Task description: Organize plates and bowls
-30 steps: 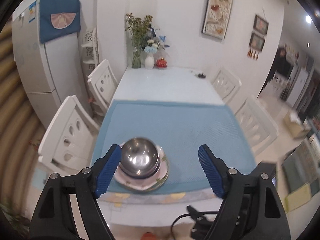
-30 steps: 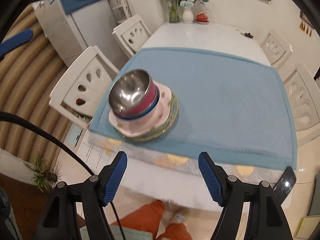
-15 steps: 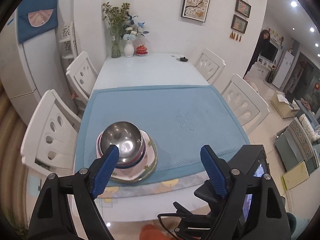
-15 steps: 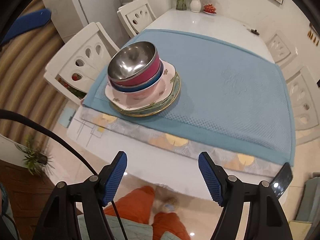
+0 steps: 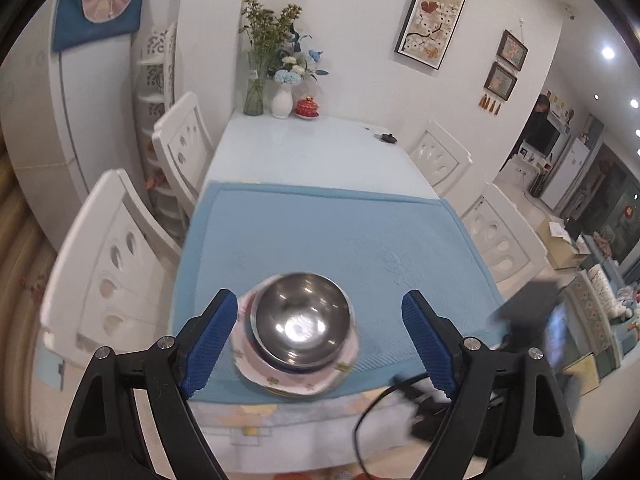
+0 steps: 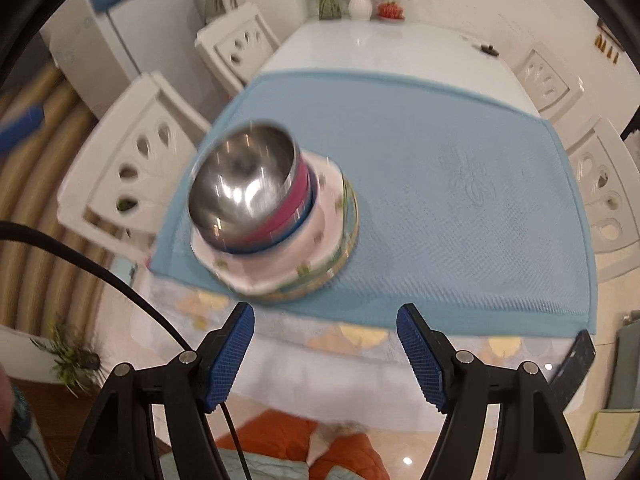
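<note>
Currently the left gripper (image 5: 316, 344) has its fingers spread, having just opened further, with the steel bowl (image 5: 302, 318) framed between them but untouched. The bowl tops a stack of bowls on plates (image 6: 320, 256) at the mat's (image 5: 340, 232) near-left corner. Lower the fingers evenly around the bowl rim before closing. The right gripper (image 6: 324, 356), fingers spread and empty, hovers short of the counter (image 6: 384, 52) edge. A chair (image 5: 108, 256) stands left of the stack; a cable (image 5: 372, 412) trails below the right finger.

Both claws, left claw (image 5: 318, 338) and right claw (image 6: 325, 354), had black frames, ribbed blue pads, silver screws; a black cable (image 6: 100, 276) trailed beside orange trousers (image 6: 280, 436).
</note>
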A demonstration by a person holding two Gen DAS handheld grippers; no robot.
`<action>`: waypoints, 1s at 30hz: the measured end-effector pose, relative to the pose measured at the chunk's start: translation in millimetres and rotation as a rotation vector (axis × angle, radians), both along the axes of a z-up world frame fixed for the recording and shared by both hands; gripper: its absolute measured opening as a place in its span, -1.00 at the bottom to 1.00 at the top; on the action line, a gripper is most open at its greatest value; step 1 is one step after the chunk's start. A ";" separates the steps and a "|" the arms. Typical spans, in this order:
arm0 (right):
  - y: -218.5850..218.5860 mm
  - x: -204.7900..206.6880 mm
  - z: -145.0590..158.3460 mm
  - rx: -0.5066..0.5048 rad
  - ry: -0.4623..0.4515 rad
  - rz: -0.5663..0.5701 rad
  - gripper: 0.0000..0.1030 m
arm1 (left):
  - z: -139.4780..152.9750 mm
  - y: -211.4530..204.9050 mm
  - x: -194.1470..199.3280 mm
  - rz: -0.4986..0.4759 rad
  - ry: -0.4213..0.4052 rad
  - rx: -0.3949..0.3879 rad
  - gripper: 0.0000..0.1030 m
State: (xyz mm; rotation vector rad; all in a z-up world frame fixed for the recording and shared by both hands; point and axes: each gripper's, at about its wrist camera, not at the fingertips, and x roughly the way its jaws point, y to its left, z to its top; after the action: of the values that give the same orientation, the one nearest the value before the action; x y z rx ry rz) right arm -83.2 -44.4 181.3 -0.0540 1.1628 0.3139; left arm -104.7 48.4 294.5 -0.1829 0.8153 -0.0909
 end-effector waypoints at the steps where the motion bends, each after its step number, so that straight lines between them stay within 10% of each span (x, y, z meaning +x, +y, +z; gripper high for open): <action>1: -1.5 3.1 11.7 0.012 -0.048 -0.010 0.39 | 0.9 3.1 2.9 0.009 -0.005 0.017 0.66; 6: -14.4 10.1 57.8 0.138 -0.270 -0.090 0.43 | 0.2 14.4 13.6 0.029 -0.041 0.056 0.76; 11: -14.3 31.6 50.1 0.184 -0.204 -0.130 0.61 | -16.7 14.7 28.4 0.008 -0.010 0.086 0.86; 30: 14.9 22.9 63.0 -0.060 -0.370 -0.059 0.61 | -16.9 18.6 40.0 -0.004 -0.041 0.136 0.86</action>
State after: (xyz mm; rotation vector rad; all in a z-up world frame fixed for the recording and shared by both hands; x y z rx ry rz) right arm -60.3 -29.5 244.4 -0.1246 0.8049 0.2059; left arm -64.7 67.0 277.6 -0.0509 0.7783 -0.0422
